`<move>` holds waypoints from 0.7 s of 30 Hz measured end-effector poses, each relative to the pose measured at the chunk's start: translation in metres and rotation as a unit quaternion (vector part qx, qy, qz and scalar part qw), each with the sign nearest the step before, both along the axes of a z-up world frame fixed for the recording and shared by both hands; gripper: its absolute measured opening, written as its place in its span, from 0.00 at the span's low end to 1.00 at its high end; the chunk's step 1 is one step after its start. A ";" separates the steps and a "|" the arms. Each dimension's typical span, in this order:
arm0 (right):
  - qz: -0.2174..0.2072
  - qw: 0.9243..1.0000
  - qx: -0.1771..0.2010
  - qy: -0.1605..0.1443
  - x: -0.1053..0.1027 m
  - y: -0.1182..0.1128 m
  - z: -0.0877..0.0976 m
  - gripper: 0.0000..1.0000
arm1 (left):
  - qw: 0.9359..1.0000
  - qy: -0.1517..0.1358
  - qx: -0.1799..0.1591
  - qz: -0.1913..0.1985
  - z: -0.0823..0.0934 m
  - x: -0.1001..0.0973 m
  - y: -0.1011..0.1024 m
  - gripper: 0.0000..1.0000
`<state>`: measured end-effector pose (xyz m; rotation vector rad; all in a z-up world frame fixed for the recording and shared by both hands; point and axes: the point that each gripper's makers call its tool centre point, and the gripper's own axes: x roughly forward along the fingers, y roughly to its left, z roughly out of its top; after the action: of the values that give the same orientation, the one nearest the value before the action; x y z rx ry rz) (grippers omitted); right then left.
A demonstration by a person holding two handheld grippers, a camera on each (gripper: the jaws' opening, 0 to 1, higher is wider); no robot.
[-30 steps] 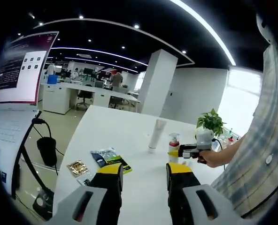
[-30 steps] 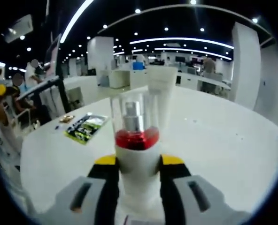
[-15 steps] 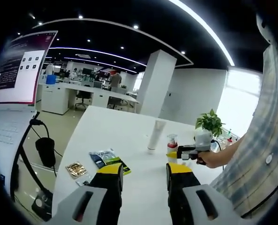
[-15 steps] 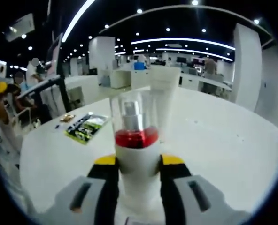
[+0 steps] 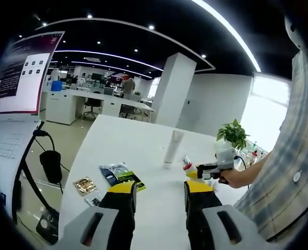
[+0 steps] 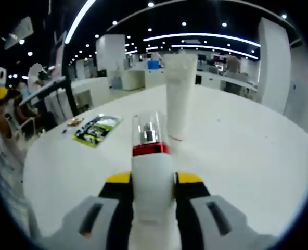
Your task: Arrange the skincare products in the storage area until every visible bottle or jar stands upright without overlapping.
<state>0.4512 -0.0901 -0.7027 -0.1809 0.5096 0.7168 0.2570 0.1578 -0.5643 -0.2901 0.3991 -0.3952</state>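
Low in the centre of the right gripper view, the right gripper [image 6: 147,182] is clamping its yellow-tipped jaws on the white body of a pump bottle [image 6: 150,172], one jaw on each side. That bottle has a red band and a clear cap over a silver pump, and its long axis is running up the frame away from the camera, cap end leading, tilting toward the white tube [image 6: 180,96]. Just above and right of the cap, the tube is standing upright on the white table [image 6: 247,151], cap end down and flat crimped end at the top. At the left middle of this view, a green and black sachet [image 6: 95,130] is lying flat on the table, with a small gold packet [image 6: 74,122] just beyond it. At the bottom centre of the left gripper view, the left gripper [image 5: 159,194] is holding its jaws apart with nothing between them, hovering above the table. Right of centre in that view, a person's hand [image 5: 236,176] is gripping the right gripper, and the pump bottle is leaning in its jaws, red band pointing toward the upper left, close beside the upright tube. A potted plant [image 5: 232,134] is sitting behind the hand at the right. At the upper left, a large screen [image 5: 24,73] is glowing.
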 end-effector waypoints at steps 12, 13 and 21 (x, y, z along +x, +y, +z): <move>-0.038 0.998 0.044 0.008 0.002 -0.013 0.011 0.27 | 1.000 0.007 -0.009 -0.028 -0.004 0.010 -0.020 0.37; -0.038 0.998 0.045 0.007 0.001 -0.014 0.011 0.27 | 1.000 0.006 -0.010 -0.029 -0.004 0.011 -0.021 0.37; -0.040 0.997 0.065 0.010 0.002 -0.013 0.019 0.27 | 0.999 0.008 -0.014 -0.039 -0.005 0.015 -0.028 0.37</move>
<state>0.4533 -0.1027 -0.6832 -0.0305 0.4857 0.6716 0.2719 0.1297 -0.5697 -0.3061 0.4224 -0.4753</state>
